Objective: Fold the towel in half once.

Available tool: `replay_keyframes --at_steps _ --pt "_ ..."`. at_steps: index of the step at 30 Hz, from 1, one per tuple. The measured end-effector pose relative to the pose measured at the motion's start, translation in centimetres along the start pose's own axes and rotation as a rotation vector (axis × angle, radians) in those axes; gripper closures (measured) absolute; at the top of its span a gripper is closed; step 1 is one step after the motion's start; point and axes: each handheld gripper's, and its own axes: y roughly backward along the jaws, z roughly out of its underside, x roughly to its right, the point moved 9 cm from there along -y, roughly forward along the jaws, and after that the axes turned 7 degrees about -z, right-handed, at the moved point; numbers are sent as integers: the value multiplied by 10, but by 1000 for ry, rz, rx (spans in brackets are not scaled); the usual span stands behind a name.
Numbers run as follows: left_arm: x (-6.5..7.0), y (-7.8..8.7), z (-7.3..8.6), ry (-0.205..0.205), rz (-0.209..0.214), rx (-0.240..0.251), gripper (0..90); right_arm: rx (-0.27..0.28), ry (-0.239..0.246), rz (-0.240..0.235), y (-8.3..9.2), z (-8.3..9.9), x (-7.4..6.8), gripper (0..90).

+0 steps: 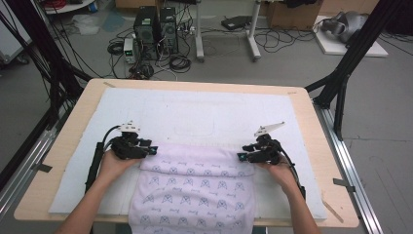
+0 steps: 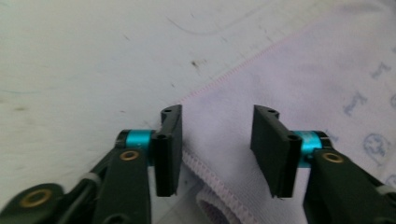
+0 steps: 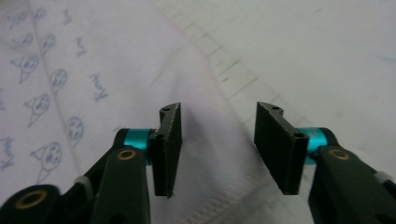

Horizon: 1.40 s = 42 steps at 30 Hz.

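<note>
Left claw (image 1: 155, 149) and right claw (image 1: 239, 157) at the far corners of the patterned towel (image 1: 195, 190). Both parted (nothing pinched), hems between the jaws.

The near end of the patterned towel (image 1: 192, 195) is cut off by the bottom edge of the high view, where it hangs past the desk (image 1: 311, 122). Both forearms are cropped there too. In the right tool view, the towel's prints are blurred. The far floor clutter is too small to be identified.
</note>
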Motion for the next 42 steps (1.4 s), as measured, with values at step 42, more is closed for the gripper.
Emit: replay_keyframes --at_steps 42 --pt "45 91 10 -76 24 208 594 175 229 56 66 7 -76 596"
